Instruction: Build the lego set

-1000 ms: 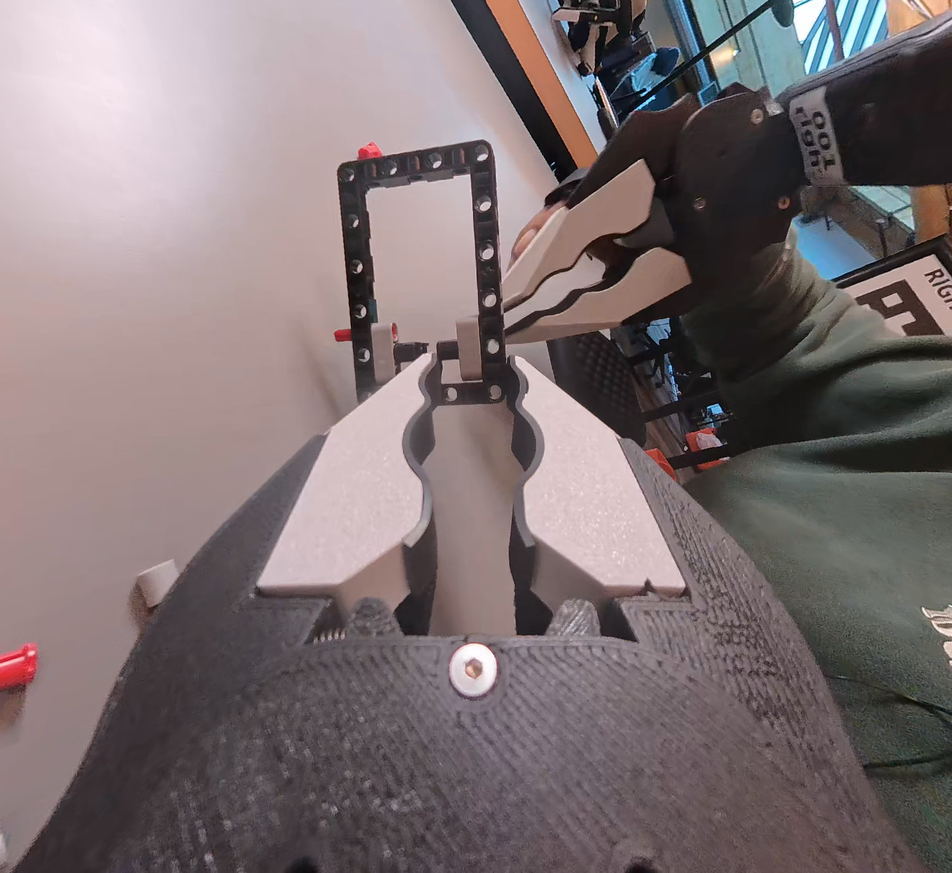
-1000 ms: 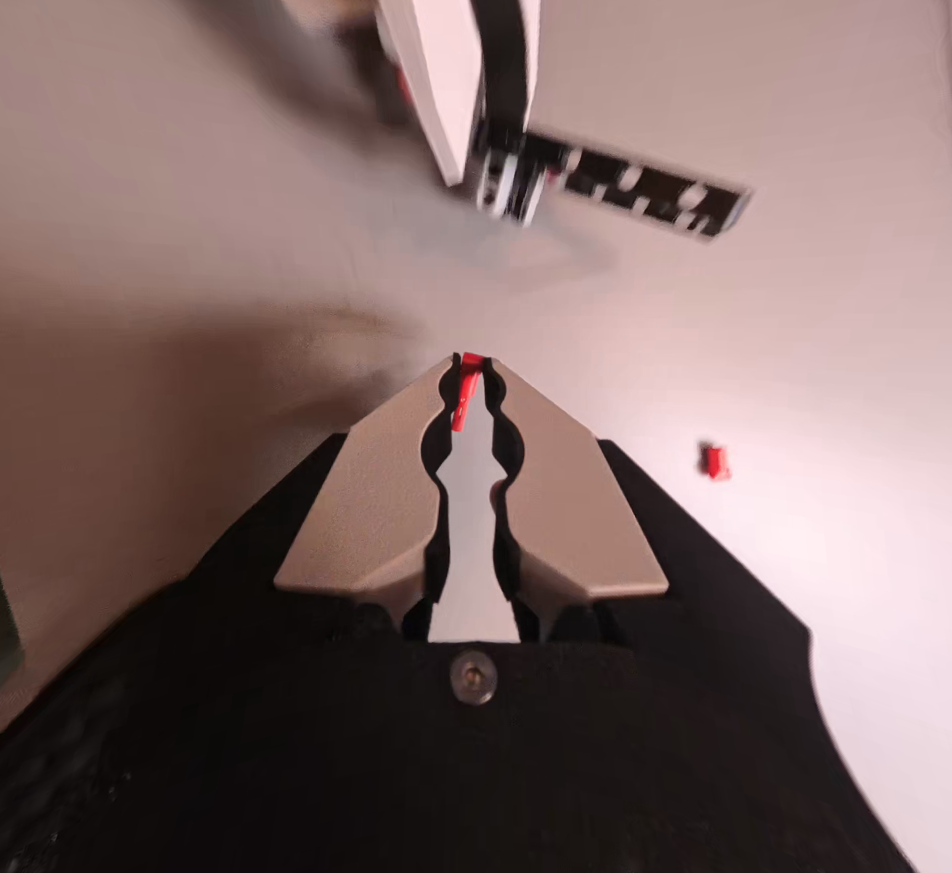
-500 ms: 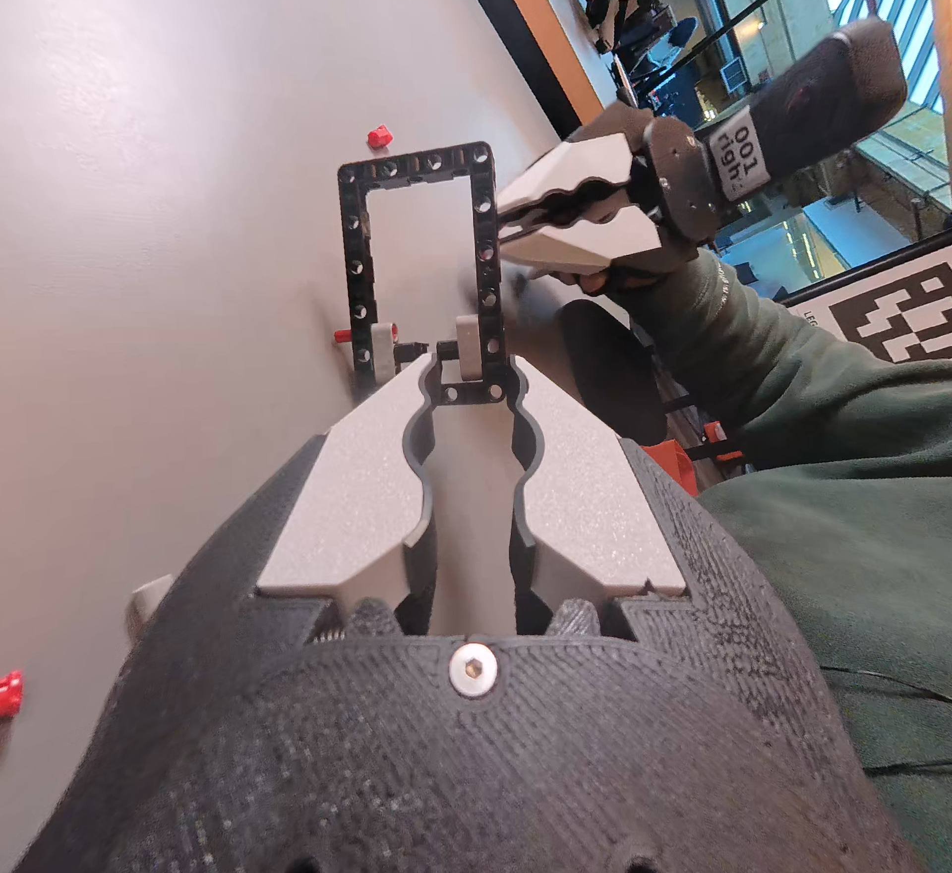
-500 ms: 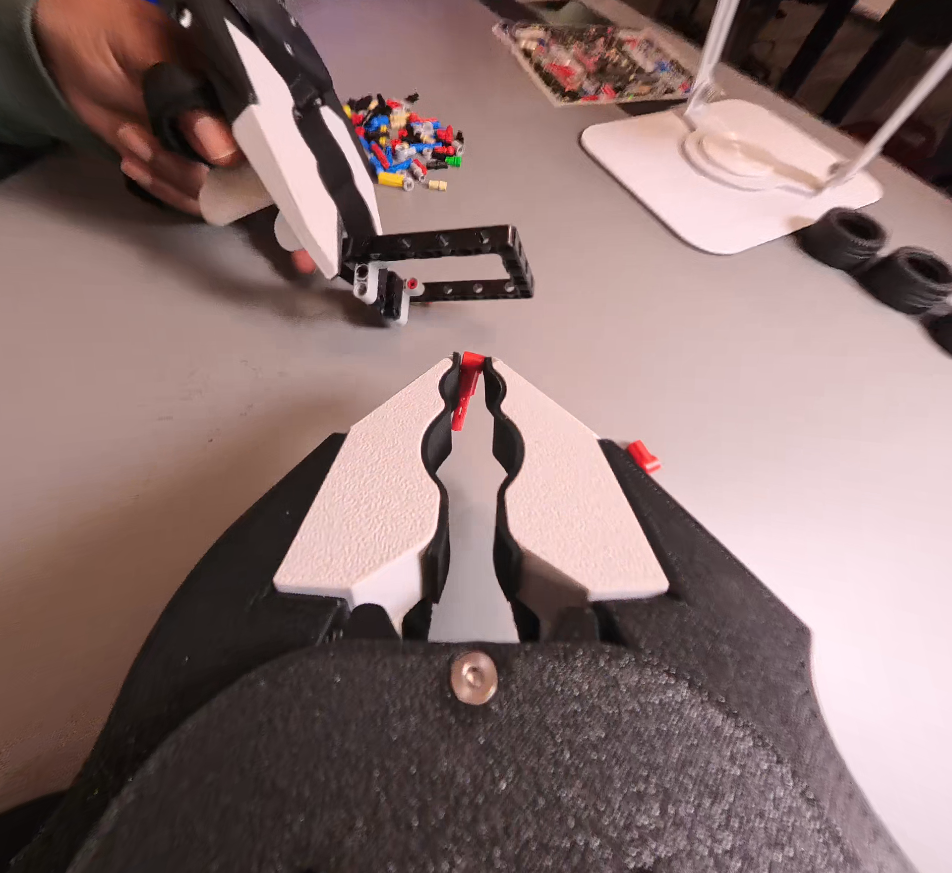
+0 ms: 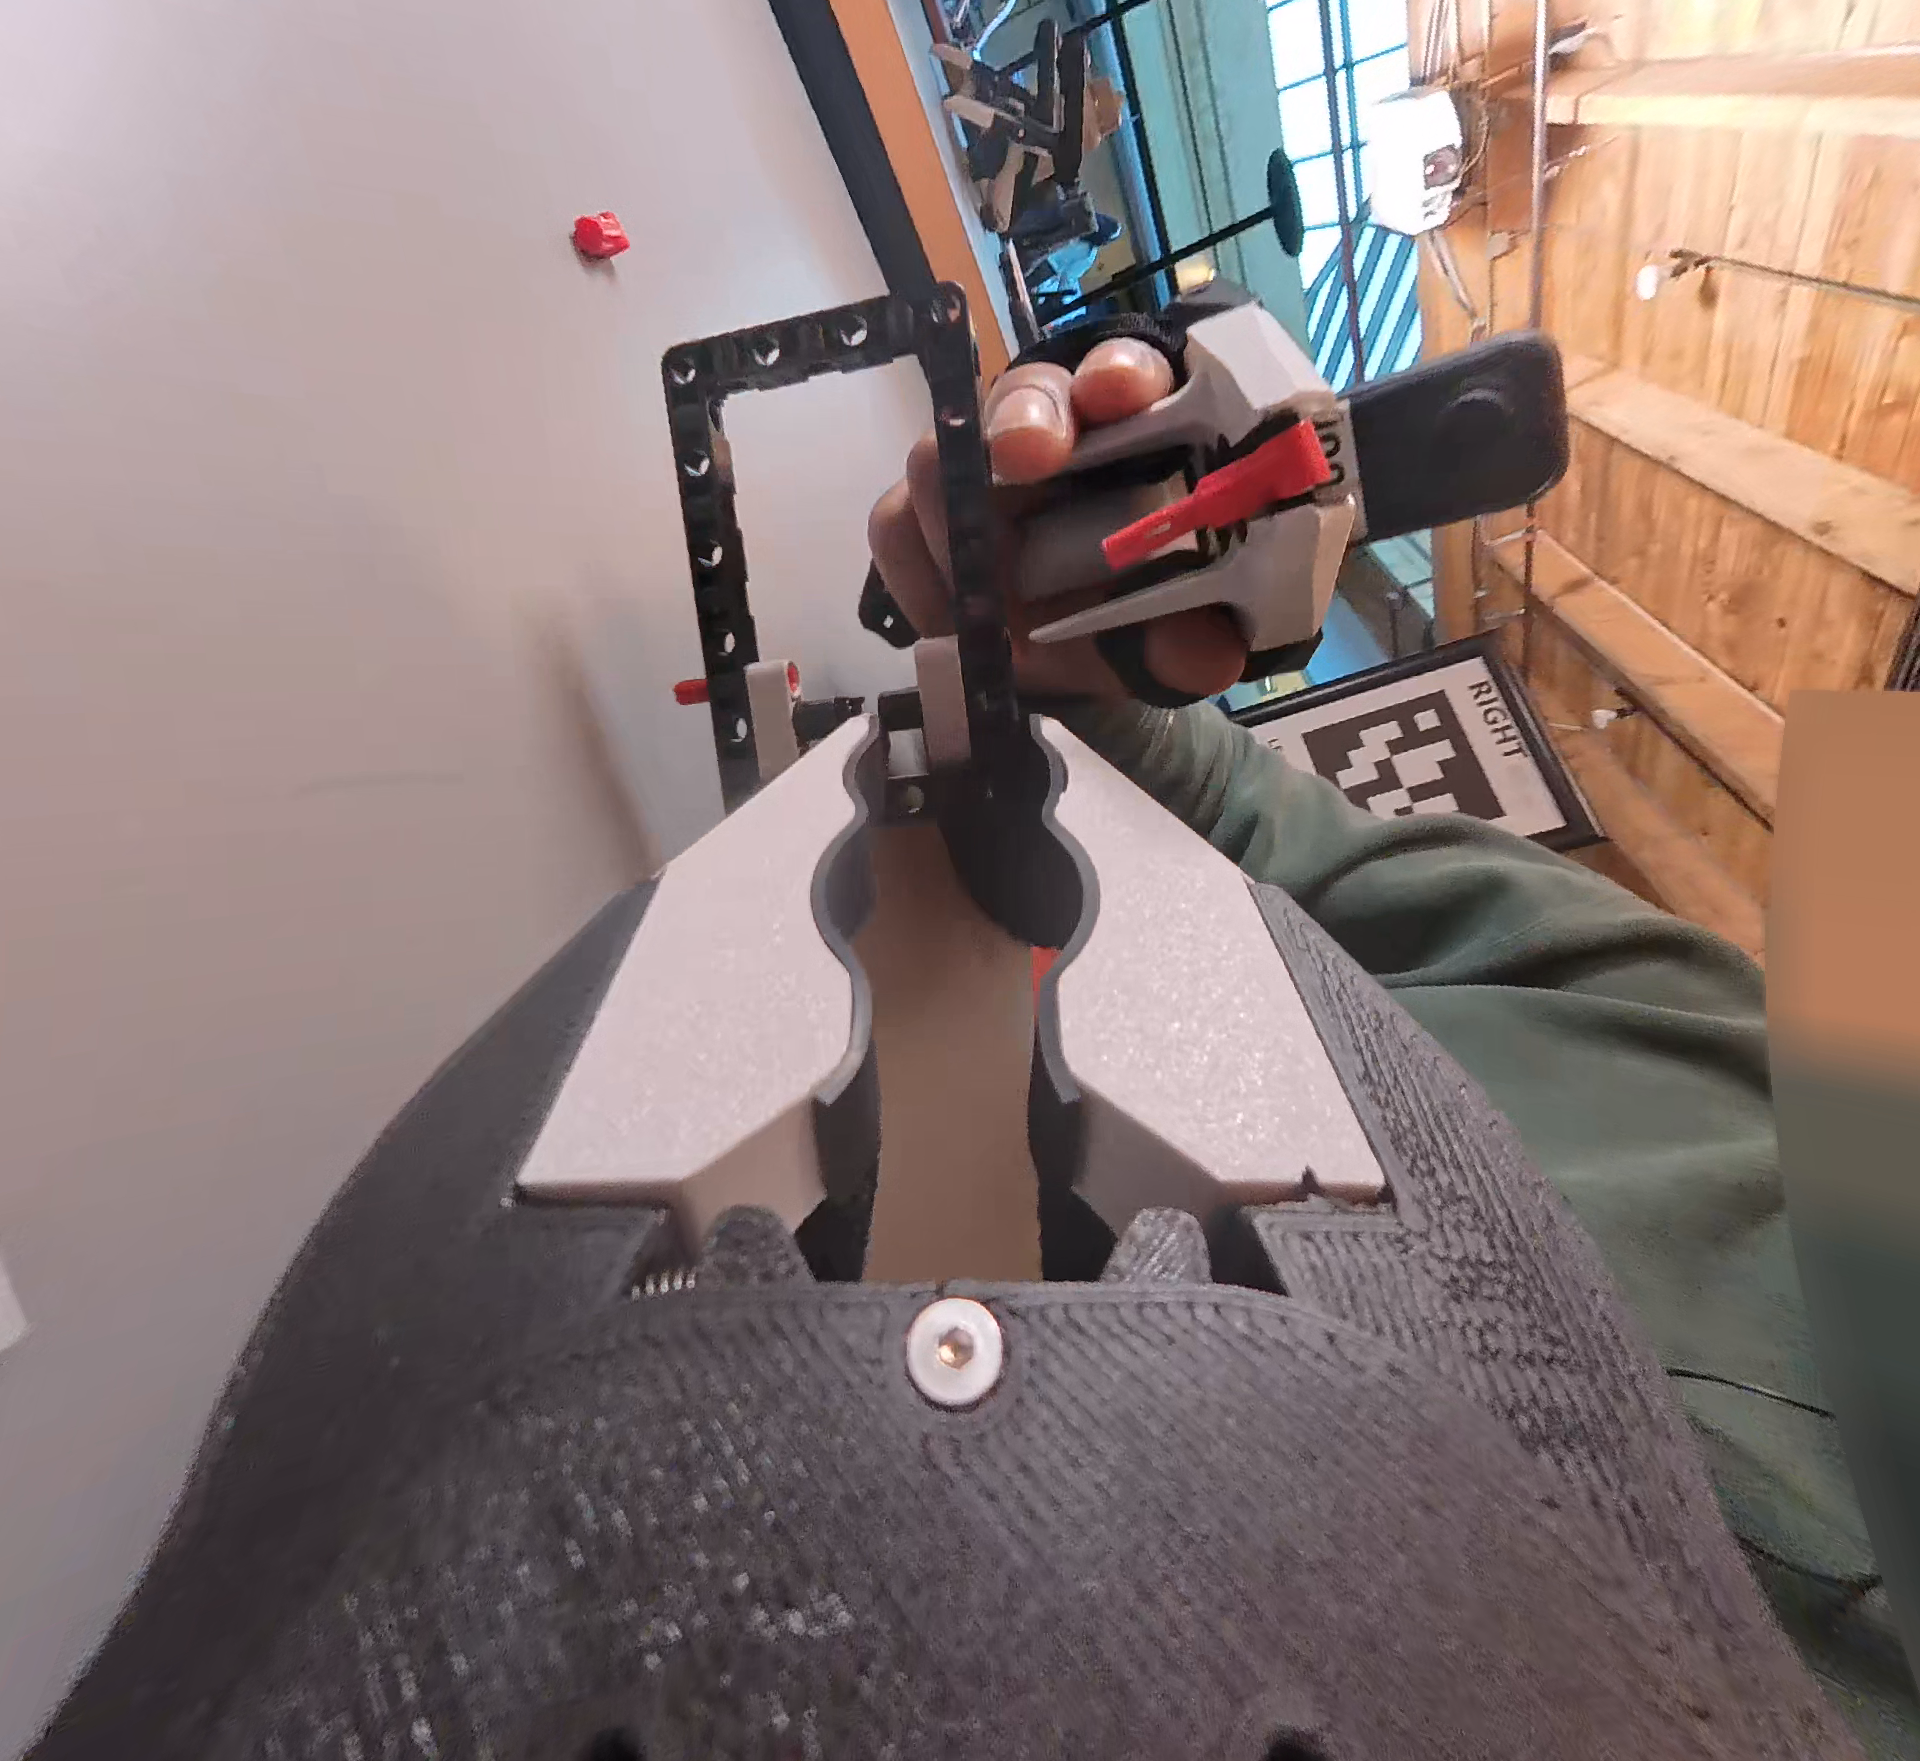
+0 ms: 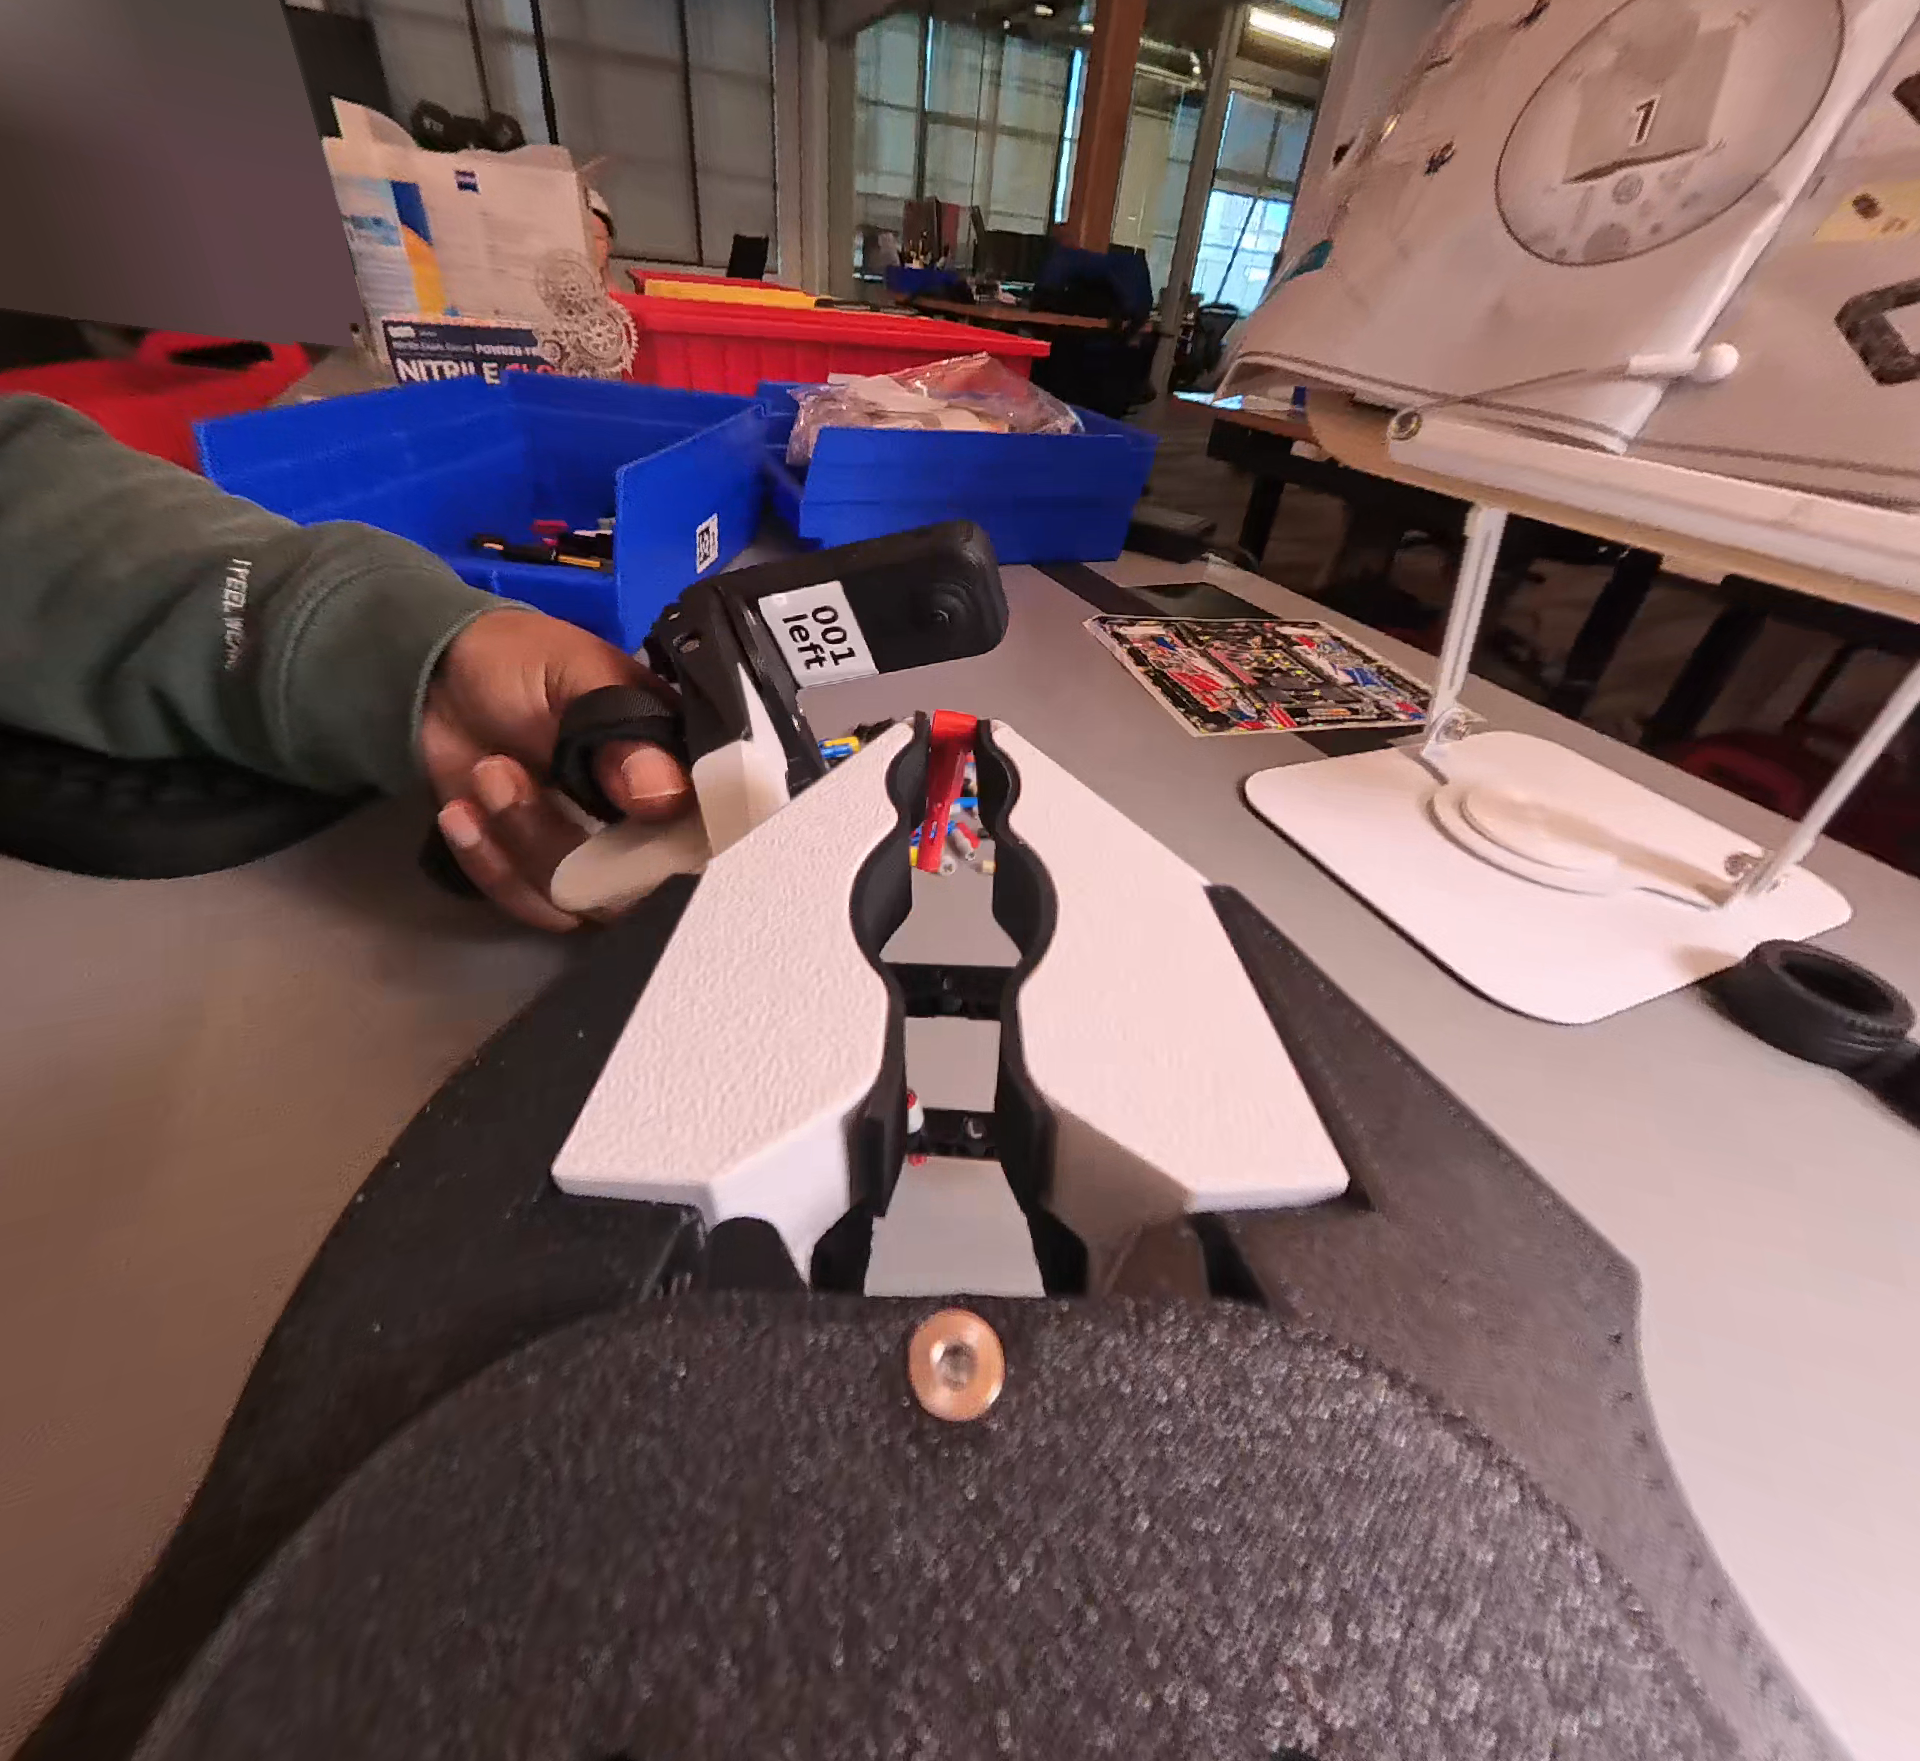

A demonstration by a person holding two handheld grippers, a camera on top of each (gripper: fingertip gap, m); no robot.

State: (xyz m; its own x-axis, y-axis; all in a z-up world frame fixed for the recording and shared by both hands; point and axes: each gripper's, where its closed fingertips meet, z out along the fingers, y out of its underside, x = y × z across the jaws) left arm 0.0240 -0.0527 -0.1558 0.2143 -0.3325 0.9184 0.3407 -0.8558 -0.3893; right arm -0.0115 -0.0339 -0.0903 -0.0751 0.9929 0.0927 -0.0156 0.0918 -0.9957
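My left gripper [image 5: 951, 755] is shut on the near end of a black rectangular beam frame [image 5: 717, 506], which carries grey connectors [image 5: 774, 709] and a small red pin [image 5: 686, 693]. My right gripper [image 6: 951, 732] is shut on a thin red axle piece [image 6: 945, 781] at its fingertips. In the left wrist view the right gripper [image 5: 1283, 496] faces the camera just right of the frame, the red piece [image 5: 1195, 516] angled toward it. In the right wrist view the frame [image 6: 951, 994] shows below, through the finger gap, and the left gripper [image 6: 748, 755] is to the left.
A loose red piece [image 5: 601, 234] lies on the grey table [image 6: 260, 984]. Blue bins [image 6: 520, 464] stand at the back. A white instruction stand [image 6: 1507, 838], a printed sheet [image 6: 1257, 672] and black tyres [image 6: 1813, 1005] are to the right. A small-parts pile [image 6: 966, 844] lies ahead. Tip to tip, the grippers are about 7 cm apart.
My right gripper, still holding the red piece, has risen and swung over the frame to face the left gripper. The left gripper has tilted the frame, still held.
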